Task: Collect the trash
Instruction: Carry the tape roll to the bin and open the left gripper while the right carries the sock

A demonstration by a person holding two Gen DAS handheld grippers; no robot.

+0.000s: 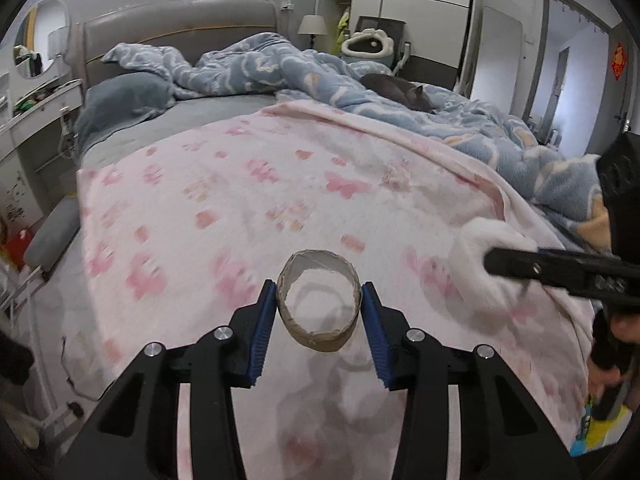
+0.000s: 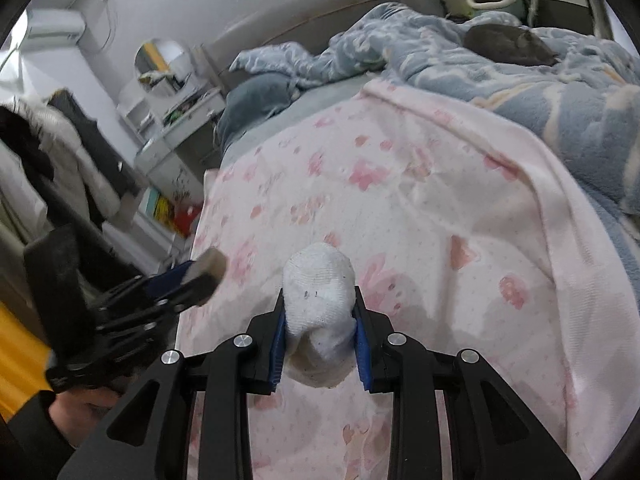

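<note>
Plainly, the bed (image 1: 132,124) gives no bin in view, so both loads must travel. Over the pink blanket (image 1: 224,200), a cat (image 1: 400,90) lies well apart. The right claw (image 2: 319,312) squeezes a white wad (image 2: 318,292); the left claw (image 1: 319,300) pinches a cardboard tube (image 1: 320,338), which could crush or slip.

Left claw (image 2: 192,280) motion-blurred in right view; tube end barely visible.

Black tongs (image 1: 319,306) w/ blue pads (image 1: 265,334)
</note>
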